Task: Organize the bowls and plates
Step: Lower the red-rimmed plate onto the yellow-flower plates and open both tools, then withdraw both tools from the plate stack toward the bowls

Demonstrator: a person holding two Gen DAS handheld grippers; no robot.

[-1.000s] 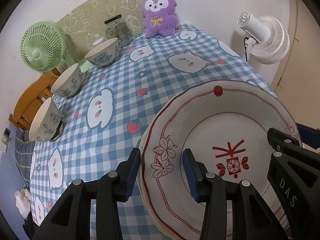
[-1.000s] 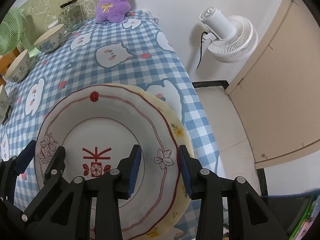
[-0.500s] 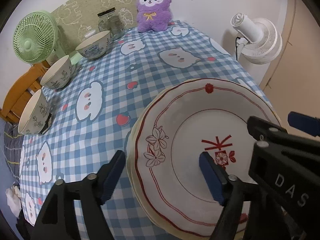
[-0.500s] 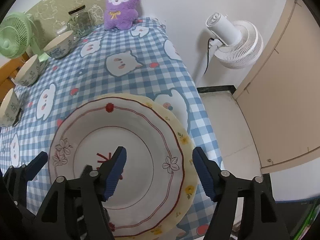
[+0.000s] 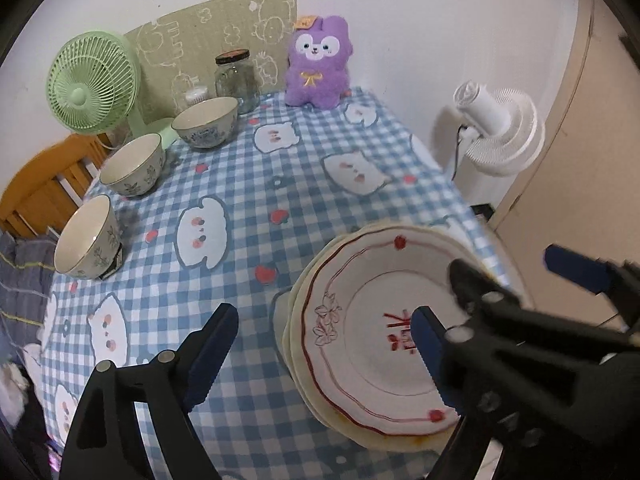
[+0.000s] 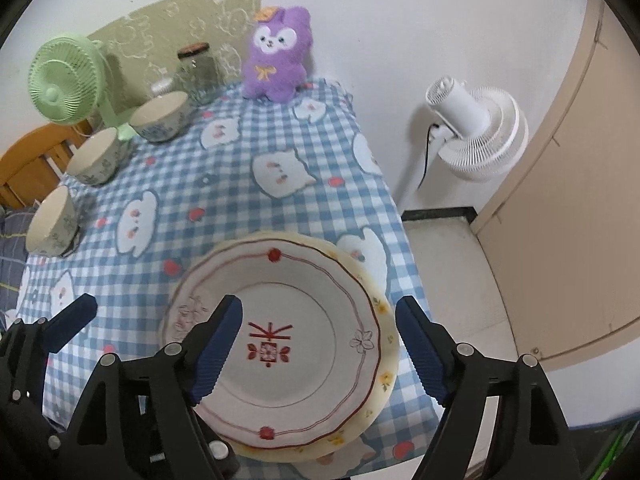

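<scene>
A white plate with red trim [image 5: 372, 320] [image 6: 304, 320] lies on top of a cream plate with yellow flowers [image 6: 384, 364] at the table's near right corner. Three bowls stand in a row along the far left edge: the nearest [image 5: 86, 240] [image 6: 52, 220], the middle [image 5: 134, 164] [image 6: 94, 156] and a blue-patterned one [image 5: 206, 122] [image 6: 160, 116]. My left gripper [image 5: 324, 354] is open and empty above the stack's left rim. My right gripper [image 6: 318, 344] is open and empty above the stack.
The table has a blue checked cloth [image 5: 248, 184]. A green fan [image 5: 92, 80], a glass jar [image 5: 236, 80] and a purple plush toy [image 5: 318, 68] stand at the back. A white floor fan [image 6: 476, 132] stands right of the table. A wooden chair [image 5: 36, 192] is at the left.
Both grippers have opened, let go of the plate rim and drawn back and up. The red-trimmed plate now rests on the cream plate.
</scene>
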